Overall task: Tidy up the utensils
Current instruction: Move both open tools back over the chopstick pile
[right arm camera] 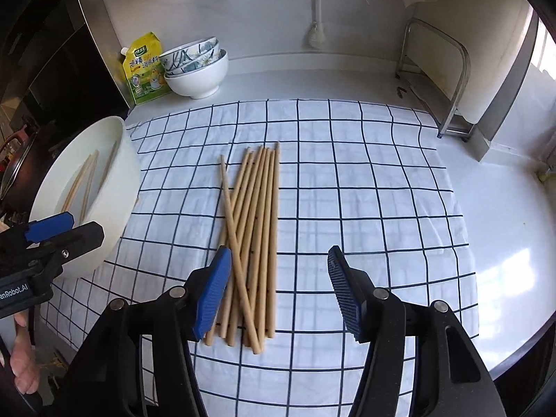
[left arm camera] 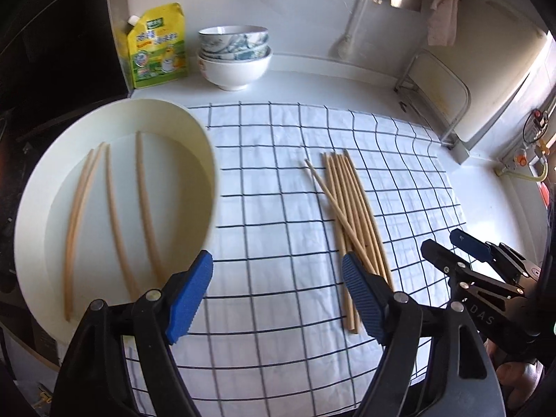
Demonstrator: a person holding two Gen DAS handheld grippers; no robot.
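Fingers (right arm camera: pixel 333 288) apart over chopsticks (right arm camera: pixel 253 243), seemingly clear.

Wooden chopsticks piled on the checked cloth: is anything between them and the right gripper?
Nothing visible is. The right gripper hangs open just above the near ends of the pale wooden chopsticks on the white, blue-checked cloth, with only bare cloth around them. The left gripper sits off beside the white bowl.

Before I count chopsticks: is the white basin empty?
Not empty: the white basin holds about four chopsticks lying loose on its bottom.
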